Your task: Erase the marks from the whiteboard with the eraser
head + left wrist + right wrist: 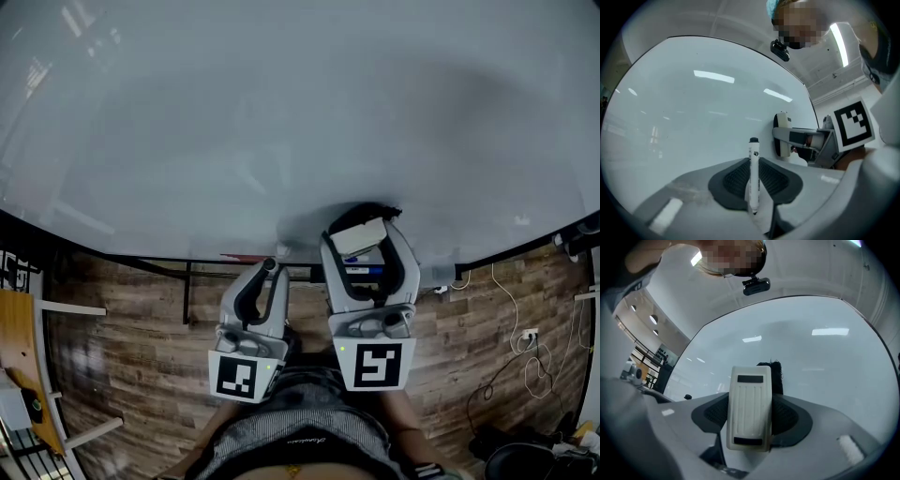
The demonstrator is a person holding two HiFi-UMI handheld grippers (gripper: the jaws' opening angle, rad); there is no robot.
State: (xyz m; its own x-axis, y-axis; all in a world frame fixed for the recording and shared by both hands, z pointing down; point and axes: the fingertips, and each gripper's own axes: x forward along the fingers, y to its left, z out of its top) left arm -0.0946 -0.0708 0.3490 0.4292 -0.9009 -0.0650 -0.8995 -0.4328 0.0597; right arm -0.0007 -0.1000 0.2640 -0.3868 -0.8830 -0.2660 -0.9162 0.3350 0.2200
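The whiteboard [281, 112] fills the upper head view, and I see no marks on its surface. My right gripper [361, 242] is shut on a white eraser [358, 236] whose black felt [776, 375] faces the board near its lower edge. In the right gripper view the eraser [749, 411] stands upright between the pads of my right gripper [749, 416]. My left gripper [267, 274] is shut on a white marker [753, 173] with a black cap [270, 265], held just below the board. The left gripper view shows the eraser [783, 133] against the whiteboard [693, 103].
A narrow ledge under the board carries a red marker [242, 257] and a blue marker [364, 270]. Below is wood-pattern floor [131, 347]. Cables [525, 361] lie at the right and a wooden table edge [19, 361] at the left.
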